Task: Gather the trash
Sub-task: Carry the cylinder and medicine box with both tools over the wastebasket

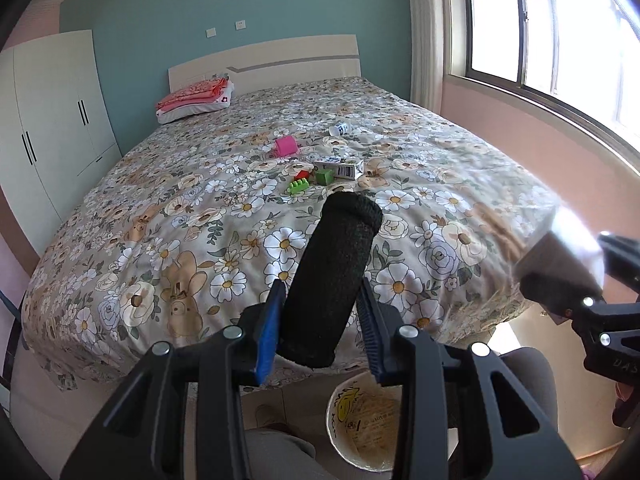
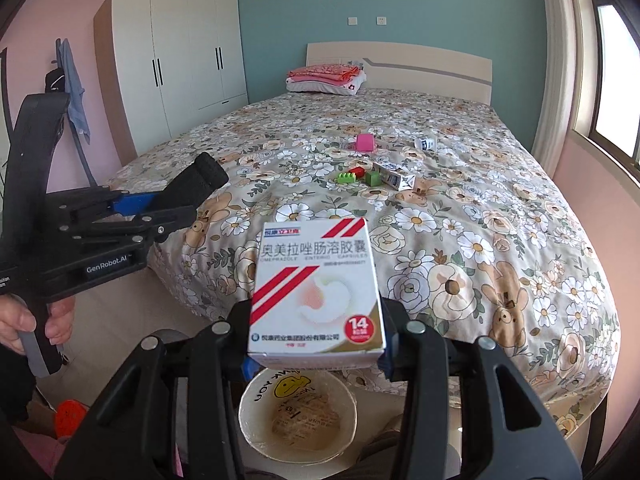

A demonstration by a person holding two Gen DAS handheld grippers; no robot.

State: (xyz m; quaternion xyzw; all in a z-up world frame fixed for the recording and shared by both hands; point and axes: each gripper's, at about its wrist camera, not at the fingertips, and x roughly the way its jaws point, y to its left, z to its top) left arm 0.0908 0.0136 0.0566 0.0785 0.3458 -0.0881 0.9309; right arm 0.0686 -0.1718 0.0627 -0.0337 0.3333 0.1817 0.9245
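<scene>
Looking down past both tongs: one paper-lined bin (image 2: 298,420) on the floor at the foot of a floral-covered bed (image 1: 168,240). Left tongs (image 1: 320,332) clamp one black rolled sock (image 1: 332,276); right tongs (image 2: 316,344) clamp one white-and-red medicine box (image 2: 316,292), both held above the bin. Mid-bed: two green blocks (image 2: 360,178), one red block (image 2: 357,171), one long white carton (image 2: 394,175), one pink cup (image 2: 366,143), one small white bottle (image 2: 425,143). Far: folded bedding (image 2: 326,76) by headboard, white wardrobe (image 2: 176,60), teal wall, window (image 1: 560,40) on the right.
</scene>
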